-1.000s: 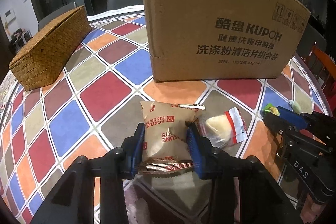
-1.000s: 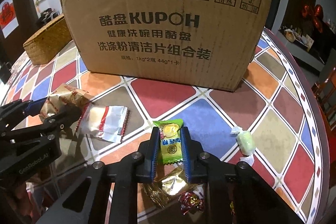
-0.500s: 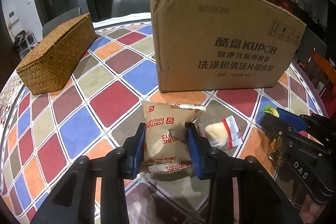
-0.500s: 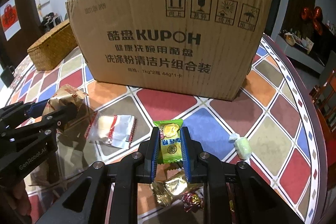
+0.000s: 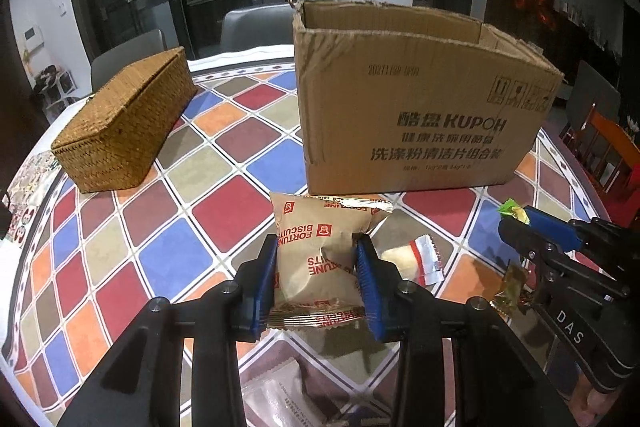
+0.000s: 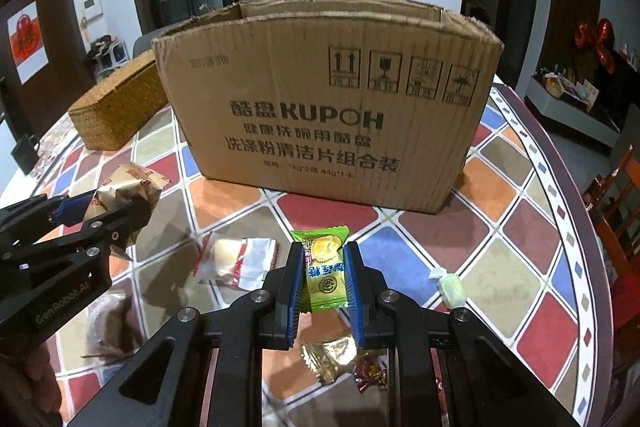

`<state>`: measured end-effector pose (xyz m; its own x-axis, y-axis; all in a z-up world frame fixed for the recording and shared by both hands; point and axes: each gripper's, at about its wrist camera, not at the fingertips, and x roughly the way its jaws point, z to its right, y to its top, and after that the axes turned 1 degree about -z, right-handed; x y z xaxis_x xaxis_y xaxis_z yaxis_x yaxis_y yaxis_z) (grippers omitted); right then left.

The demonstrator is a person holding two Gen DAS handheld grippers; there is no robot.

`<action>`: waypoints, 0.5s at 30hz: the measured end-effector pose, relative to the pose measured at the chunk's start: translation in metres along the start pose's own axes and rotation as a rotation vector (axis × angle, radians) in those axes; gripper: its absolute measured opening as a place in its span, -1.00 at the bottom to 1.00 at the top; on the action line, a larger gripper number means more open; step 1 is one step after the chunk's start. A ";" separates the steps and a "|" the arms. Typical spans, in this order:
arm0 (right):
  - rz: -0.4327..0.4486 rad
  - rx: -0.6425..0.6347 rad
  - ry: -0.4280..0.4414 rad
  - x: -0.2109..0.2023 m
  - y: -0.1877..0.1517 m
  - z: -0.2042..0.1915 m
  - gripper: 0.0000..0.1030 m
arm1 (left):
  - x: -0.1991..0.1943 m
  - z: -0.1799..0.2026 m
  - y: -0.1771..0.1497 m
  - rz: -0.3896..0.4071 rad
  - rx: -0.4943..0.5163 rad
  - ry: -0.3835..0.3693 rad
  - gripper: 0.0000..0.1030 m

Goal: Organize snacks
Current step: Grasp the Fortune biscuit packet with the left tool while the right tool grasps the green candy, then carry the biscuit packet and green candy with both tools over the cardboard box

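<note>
My left gripper [image 5: 316,259] is shut on a tan Fortune Biscuits packet [image 5: 320,251] and holds it above the table, in front of the open cardboard box [image 5: 420,123]. It also shows in the right wrist view [image 6: 116,203] with the packet [image 6: 124,187]. My right gripper [image 6: 323,267] is shut on a green candy packet [image 6: 323,267], lifted before the box [image 6: 324,107]. It shows in the left wrist view [image 5: 532,223] at the right. A white-and-red wrapped snack [image 5: 412,261] lies on the table between them.
A woven basket with a lid [image 5: 124,123] sits at the left of the round tiled table [image 5: 232,203]. A pale green candy [image 6: 450,285], a gold wrapper [image 6: 330,357] and a red candy [image 6: 370,373] lie near my right gripper. A clear packet [image 5: 280,395] lies below my left gripper.
Both grippers have risen with their packets; the box's open top now shows in both views. The packets stay gripped.
</note>
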<state>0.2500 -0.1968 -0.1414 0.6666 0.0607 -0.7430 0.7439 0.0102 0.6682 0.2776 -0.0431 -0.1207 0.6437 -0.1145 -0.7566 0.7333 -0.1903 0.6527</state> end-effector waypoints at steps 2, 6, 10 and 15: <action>0.007 0.000 0.000 -0.004 0.003 -0.001 -0.59 | -0.005 0.000 0.001 0.007 0.000 0.001 -0.27; 0.025 -0.001 0.001 -0.014 0.006 -0.002 -0.59 | -0.016 0.001 0.004 0.025 0.001 0.001 -0.27; 0.047 -0.002 0.002 -0.025 0.009 -0.003 -0.59 | -0.027 0.003 0.007 0.042 0.002 0.003 -0.27; 0.071 -0.001 0.001 -0.039 0.012 -0.003 -0.59 | -0.039 0.005 0.011 0.063 0.004 -0.001 -0.27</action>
<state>0.2330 -0.1958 -0.1040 0.7178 0.0621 -0.6935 0.6945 0.0069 0.7195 0.2590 -0.0460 -0.0841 0.6881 -0.1270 -0.7144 0.6907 -0.1870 0.6985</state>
